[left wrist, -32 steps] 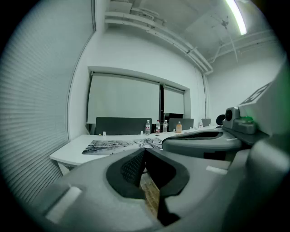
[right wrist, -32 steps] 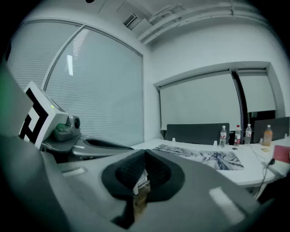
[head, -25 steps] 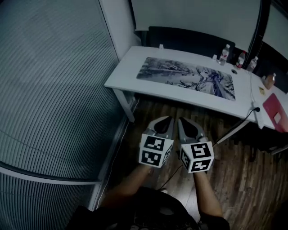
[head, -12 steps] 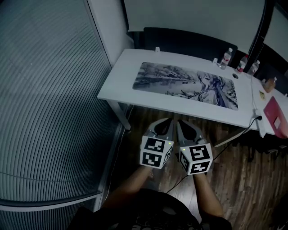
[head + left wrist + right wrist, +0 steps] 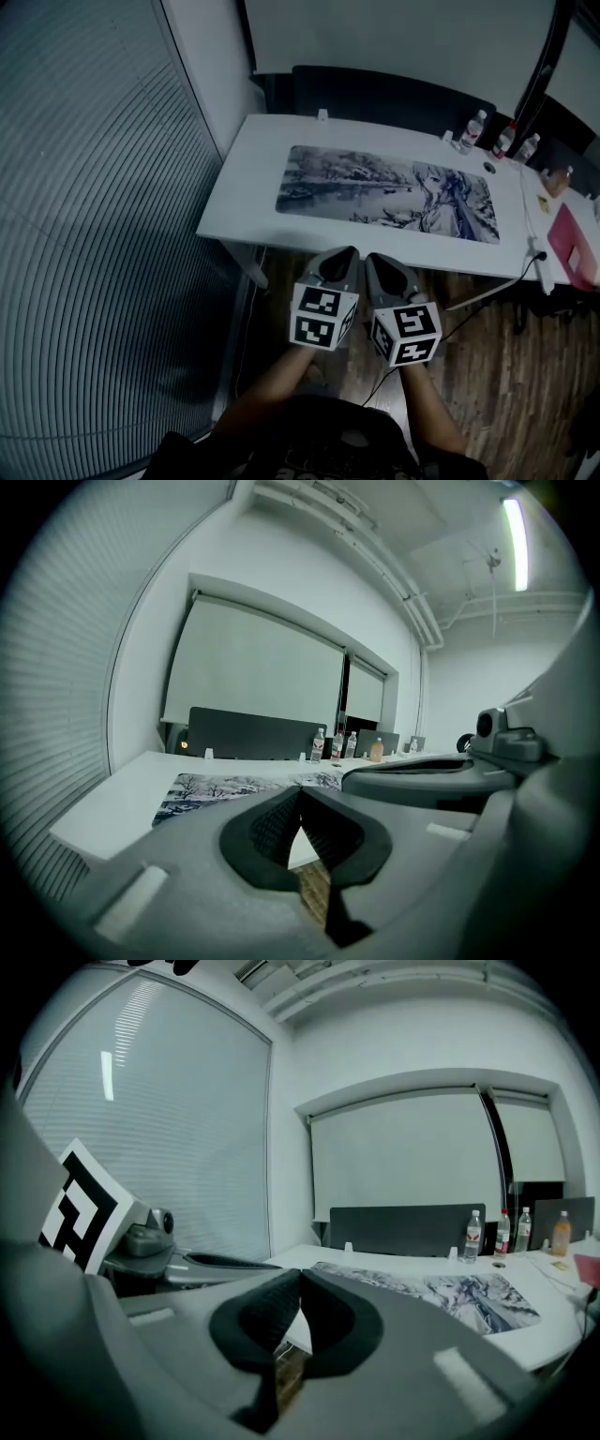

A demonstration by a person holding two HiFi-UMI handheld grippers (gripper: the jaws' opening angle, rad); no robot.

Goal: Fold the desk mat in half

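Note:
A long printed desk mat [image 5: 389, 191] lies flat on the white desk [image 5: 246, 197]; it also shows in the left gripper view [image 5: 202, 787] and the right gripper view [image 5: 450, 1293]. Both grippers hang side by side in front of the desk's near edge, over the wooden floor, apart from the mat. My left gripper [image 5: 348, 254] is shut and holds nothing. My right gripper [image 5: 374, 259] is shut and holds nothing too. Their marker cubes face the head camera.
Several bottles [image 5: 478, 128] stand at the desk's far right. A red folder [image 5: 579, 246] lies at the right end. A dark partition [image 5: 394, 97] runs behind the desk. Window blinds [image 5: 84, 234] fill the left. A cable [image 5: 487, 289] hangs from the desk to the floor.
The view has come closer to the desk and shifted left; the mat sits more squarely ahead. Both grippers stay shut, side by side, in the same pose.

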